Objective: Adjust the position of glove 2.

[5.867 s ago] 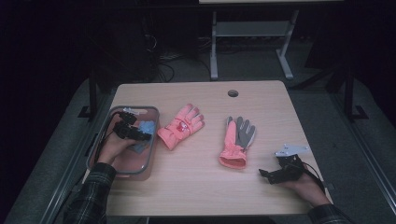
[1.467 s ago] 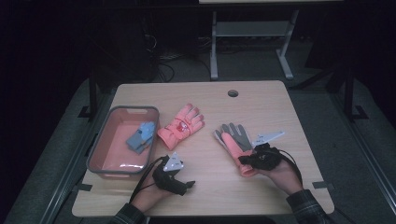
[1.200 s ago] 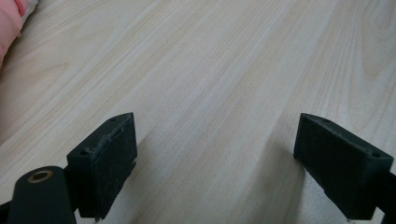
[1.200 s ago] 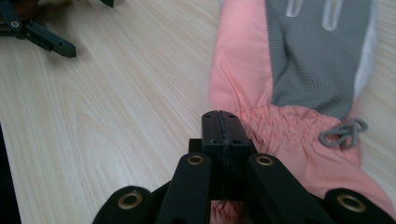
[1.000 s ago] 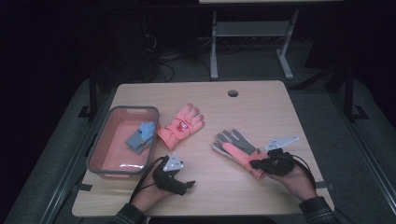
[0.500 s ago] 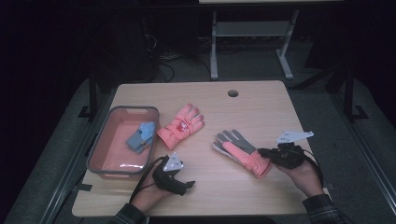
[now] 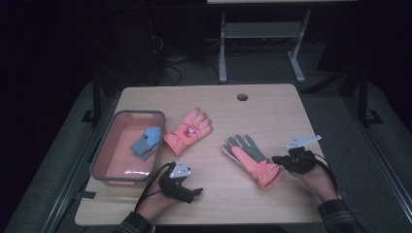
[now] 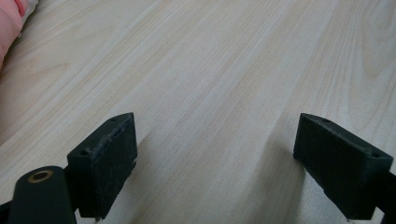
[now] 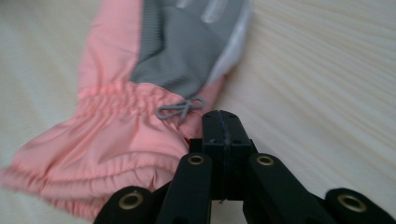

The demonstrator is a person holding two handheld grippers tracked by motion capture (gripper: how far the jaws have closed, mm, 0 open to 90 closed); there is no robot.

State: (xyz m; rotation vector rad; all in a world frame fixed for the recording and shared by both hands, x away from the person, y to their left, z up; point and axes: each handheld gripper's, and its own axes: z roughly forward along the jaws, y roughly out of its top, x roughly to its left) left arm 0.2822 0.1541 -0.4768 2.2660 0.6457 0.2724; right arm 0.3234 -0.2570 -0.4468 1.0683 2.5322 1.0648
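**Inspector:** State of the right tongs?

**Onlooker:** Pressed together beside the cuff of the salmon-pink padded glove with the grey palm. From the right gripper view I judge they pinch only a thin fold at the cuff edge, if anything. The glove lies flat on the pale wooden tabletop, palm up, right of centre.

**Inspector:** Risk?

**Onlooker:** A bite that shallow could slip on a lift, dropping the glove, or dragging it toward the edge.

**Inspector:** Left tongs?

**Onlooker:** Spread wide, holding nothing, low over bare wood near the front edge.

**Inspector:** Containers?

**Onlooker:** One pink rectangular plastic tub with a grey rim at the left. It holds a small blue-grey glove. A second pink glove lies just outside its right wall.
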